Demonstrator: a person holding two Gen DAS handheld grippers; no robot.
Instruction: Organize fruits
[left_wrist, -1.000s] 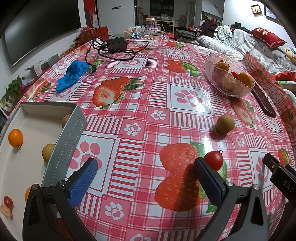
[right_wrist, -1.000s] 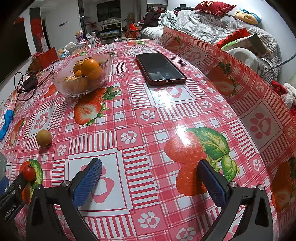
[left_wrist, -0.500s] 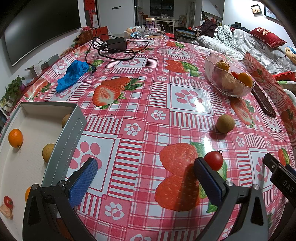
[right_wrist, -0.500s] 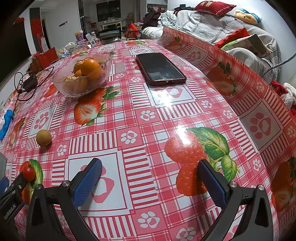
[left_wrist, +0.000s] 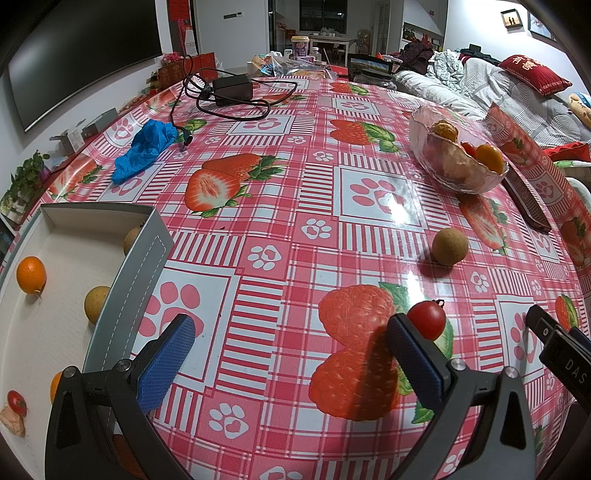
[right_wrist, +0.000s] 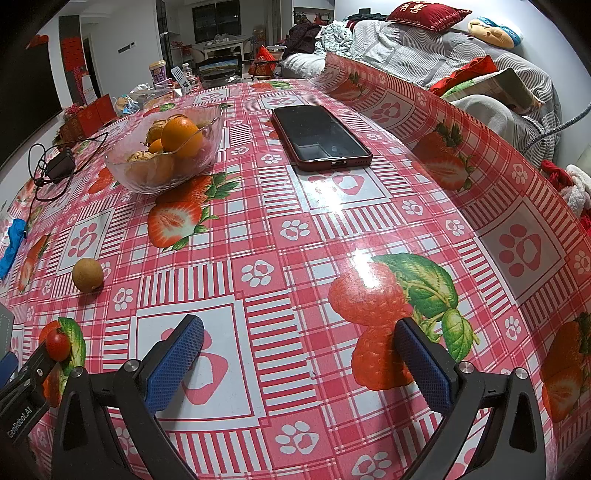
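Left wrist view | left gripper (left_wrist: 288, 354) wide, empty | right gripper (right_wrist: 299, 350) wide, empty | cherry tomato (left_wrist: 426, 319) just beyond right pad (left_wrist: 413, 363) | risk: off-centre closing could nudge it, prob. rolls twd brown fruit (left_wrist: 450, 246)

Tomato (left_wrist: 426, 319) before longan (left_wrist: 450, 246); bowl (left_wrist: 458, 155) behind.

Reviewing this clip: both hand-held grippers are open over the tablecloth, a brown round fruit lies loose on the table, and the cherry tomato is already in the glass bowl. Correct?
Not quite. The cherry tomato is not in the glass bowl; the left wrist view shows it on the tablecloth beside the left hand-held gripper. The rest holds: the right hand-held gripper is open too, and the brown round fruit lies loose.
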